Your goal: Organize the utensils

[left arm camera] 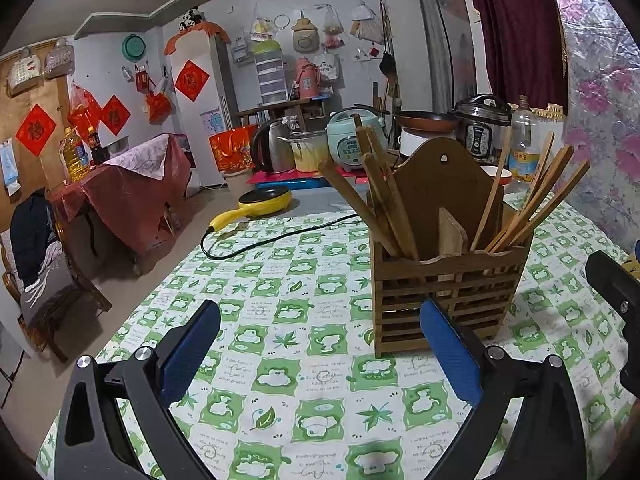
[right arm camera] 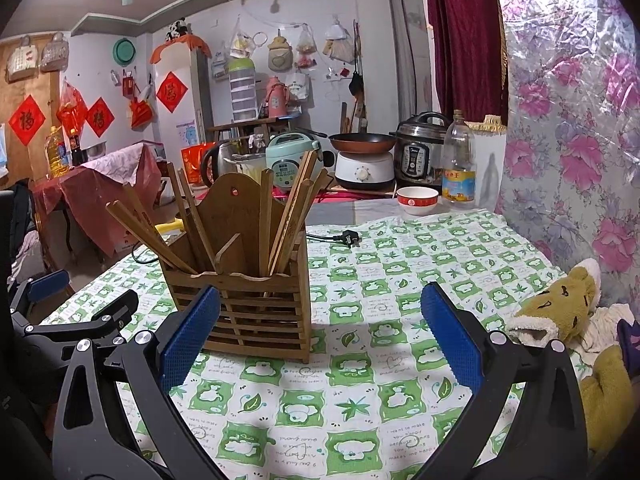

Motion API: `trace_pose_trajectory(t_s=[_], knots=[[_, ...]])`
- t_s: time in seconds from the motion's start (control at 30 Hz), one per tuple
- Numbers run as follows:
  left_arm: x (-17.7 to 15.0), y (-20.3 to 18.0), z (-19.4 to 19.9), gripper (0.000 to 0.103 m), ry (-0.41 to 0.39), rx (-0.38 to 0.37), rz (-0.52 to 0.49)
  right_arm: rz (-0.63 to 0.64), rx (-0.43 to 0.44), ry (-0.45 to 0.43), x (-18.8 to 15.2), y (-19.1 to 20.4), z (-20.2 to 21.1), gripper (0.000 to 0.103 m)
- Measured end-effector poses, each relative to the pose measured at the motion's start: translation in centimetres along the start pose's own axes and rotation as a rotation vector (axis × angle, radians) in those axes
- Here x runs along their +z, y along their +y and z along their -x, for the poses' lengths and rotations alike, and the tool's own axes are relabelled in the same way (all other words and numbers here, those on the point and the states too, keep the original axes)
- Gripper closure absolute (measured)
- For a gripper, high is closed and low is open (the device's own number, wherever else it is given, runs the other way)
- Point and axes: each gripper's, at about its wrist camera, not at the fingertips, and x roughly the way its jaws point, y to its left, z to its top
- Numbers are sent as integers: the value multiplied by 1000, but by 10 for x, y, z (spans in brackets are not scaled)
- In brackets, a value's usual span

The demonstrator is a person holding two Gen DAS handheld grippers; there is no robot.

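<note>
A slatted wooden utensil holder (left arm camera: 444, 304) (right arm camera: 256, 304) stands upright on the green-and-white checked tablecloth (left arm camera: 304, 344) (right arm camera: 372, 360). Several wooden chopsticks (left arm camera: 372, 204) (right arm camera: 288, 216) lean out of its two compartments, some to the left and some to the right. My left gripper (left arm camera: 320, 344) is open just in front of the holder, which sits ahead and to its right, with nothing between the blue pads (left arm camera: 188, 352). My right gripper (right arm camera: 320, 332) is open too, with the holder ahead on its left, partly behind its left finger. The left gripper (right arm camera: 60, 304) shows at the right wrist view's left edge.
A black power cord (left arm camera: 256, 244) and plug (right arm camera: 348, 238) lie on the cloth behind the holder. A red-rimmed bowl (right arm camera: 418, 200), an oil bottle (right arm camera: 459, 164), cookers, a kettle and a yellow pan (left arm camera: 266, 202) crowd the far end. A plush toy (right arm camera: 568, 312) lies at the table's right edge.
</note>
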Motion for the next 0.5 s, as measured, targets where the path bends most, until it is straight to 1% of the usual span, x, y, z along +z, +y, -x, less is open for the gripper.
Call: trace_pose_trajectory(t_s=[0.13, 0.5], knots=[[0, 1, -2, 5, 13, -4, 10, 2, 0, 0, 0, 0, 0, 6], [1, 3, -1, 5, 7, 4, 10, 1, 0, 1, 0, 0, 1, 6]])
